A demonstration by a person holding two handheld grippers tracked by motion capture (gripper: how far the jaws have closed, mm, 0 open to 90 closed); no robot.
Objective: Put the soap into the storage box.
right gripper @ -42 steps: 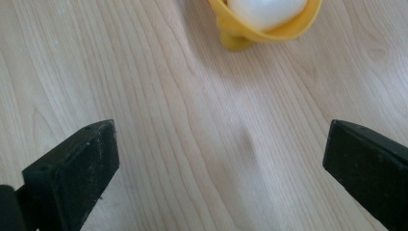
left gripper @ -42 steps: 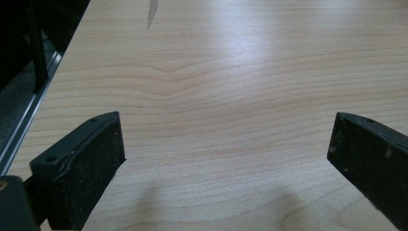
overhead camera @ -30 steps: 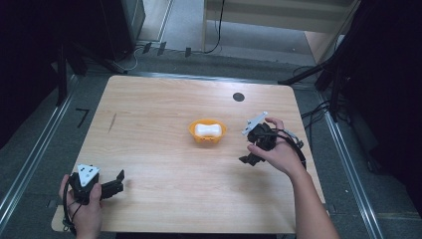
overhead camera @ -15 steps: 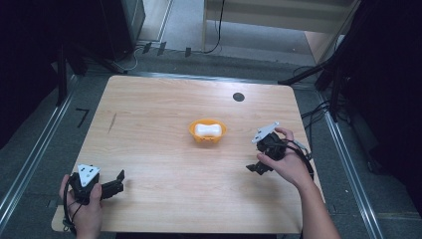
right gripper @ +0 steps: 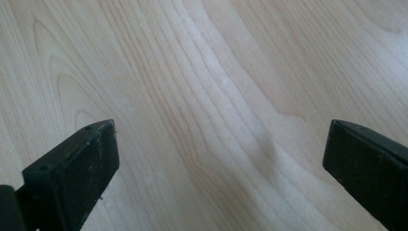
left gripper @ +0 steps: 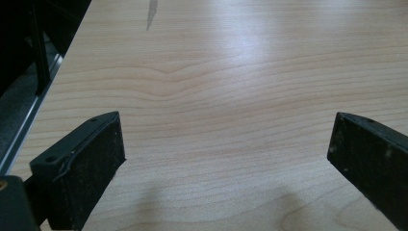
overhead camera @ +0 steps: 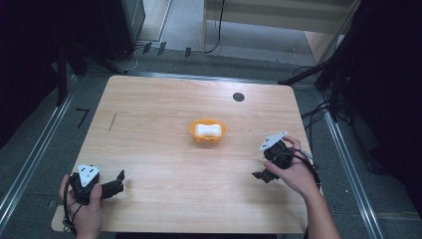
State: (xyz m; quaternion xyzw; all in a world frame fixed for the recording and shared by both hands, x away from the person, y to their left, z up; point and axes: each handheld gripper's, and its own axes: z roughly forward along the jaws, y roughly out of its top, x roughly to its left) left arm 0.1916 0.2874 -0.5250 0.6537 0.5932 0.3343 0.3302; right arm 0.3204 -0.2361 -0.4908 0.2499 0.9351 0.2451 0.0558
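An orange bowl (overhead camera: 207,133) sits near the middle of the wooden table (overhead camera: 164,104) with a white peanut-shaped object (overhead camera: 207,130) lying in it. My left gripper (overhead camera: 118,181) rests at the table's front left corner, held by a hand, jaws wide apart over bare wood (left gripper: 226,120). My right gripper (overhead camera: 263,171) is at the front right, right of and nearer than the bowl, tilted down toward the tabletop. Its jaws also stand wide apart with nothing but wood grain (right gripper: 221,120) between them.
A small black round disc (overhead camera: 238,97) is set in the table near its far edge. A thin dark mark (overhead camera: 112,122) lies on the left part of the tabletop. Metal rails, cables and dark equipment surround the table.
My right gripper has drawn back from beside the bowl toward the front right edge and tipped downward. The left gripper has stayed put.
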